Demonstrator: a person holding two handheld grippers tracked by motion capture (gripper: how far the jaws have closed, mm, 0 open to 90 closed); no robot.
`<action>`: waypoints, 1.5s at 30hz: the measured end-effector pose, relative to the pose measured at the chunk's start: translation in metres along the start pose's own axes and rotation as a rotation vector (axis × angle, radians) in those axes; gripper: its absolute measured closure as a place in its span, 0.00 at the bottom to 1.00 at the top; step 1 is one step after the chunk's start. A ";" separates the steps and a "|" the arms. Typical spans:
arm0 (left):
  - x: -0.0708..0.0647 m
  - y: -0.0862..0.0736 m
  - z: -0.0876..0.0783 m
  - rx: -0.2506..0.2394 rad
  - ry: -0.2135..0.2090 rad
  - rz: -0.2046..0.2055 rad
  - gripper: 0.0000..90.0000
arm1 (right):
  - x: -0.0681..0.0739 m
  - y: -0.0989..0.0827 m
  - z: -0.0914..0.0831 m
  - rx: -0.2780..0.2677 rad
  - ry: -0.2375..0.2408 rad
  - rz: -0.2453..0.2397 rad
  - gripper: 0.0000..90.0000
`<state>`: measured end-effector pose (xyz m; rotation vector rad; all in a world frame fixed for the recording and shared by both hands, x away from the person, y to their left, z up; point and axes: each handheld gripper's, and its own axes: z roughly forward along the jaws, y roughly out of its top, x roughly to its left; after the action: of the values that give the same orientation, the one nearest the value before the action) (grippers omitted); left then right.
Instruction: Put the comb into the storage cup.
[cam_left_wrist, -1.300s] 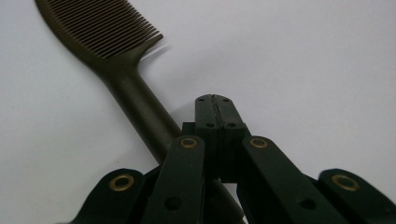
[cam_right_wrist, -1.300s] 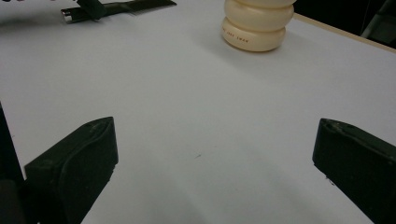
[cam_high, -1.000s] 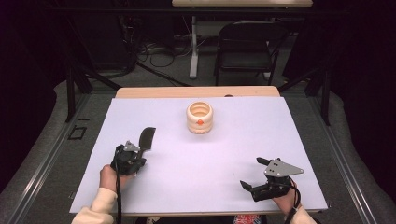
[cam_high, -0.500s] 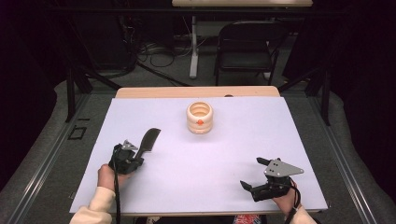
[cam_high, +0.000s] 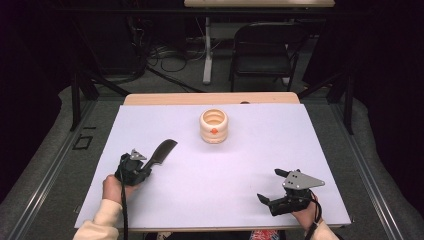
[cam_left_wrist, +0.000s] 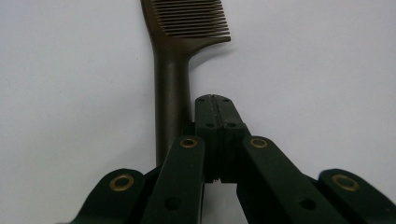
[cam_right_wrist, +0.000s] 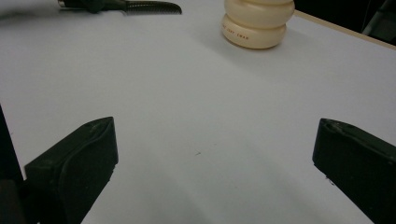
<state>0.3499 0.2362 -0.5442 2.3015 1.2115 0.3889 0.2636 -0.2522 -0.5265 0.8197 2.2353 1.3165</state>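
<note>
Dark brown plastic comb (cam_left_wrist: 173, 70) lies just beside the left gripper (cam_left_wrist: 215, 105), whose jaws are closed on nothing; the right gripper (cam_high: 272, 186) gapes wide, empty.

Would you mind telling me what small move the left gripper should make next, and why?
Probably open its jaws and shift sideways over the handle. The left gripper has its jaws shut together beside the dark brown plastic comb, not around it, so it has no grip. The cream ribbed jar stands farther off.
</note>
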 end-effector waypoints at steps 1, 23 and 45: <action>0.000 0.000 0.000 -0.003 0.003 -0.002 1.00 | 0.000 0.000 0.000 -0.001 0.000 0.000 0.00; -0.008 0.024 -0.018 0.056 0.119 0.054 0.31 | 0.000 0.000 0.001 0.009 -0.001 0.004 0.00; 0.012 0.045 0.005 0.262 0.050 0.024 0.38 | -0.001 -0.001 0.003 0.016 0.003 0.004 0.00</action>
<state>0.3894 0.2229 -0.5230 2.5428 1.3283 0.3139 0.2653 -0.2513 -0.5287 0.8290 2.2508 1.3040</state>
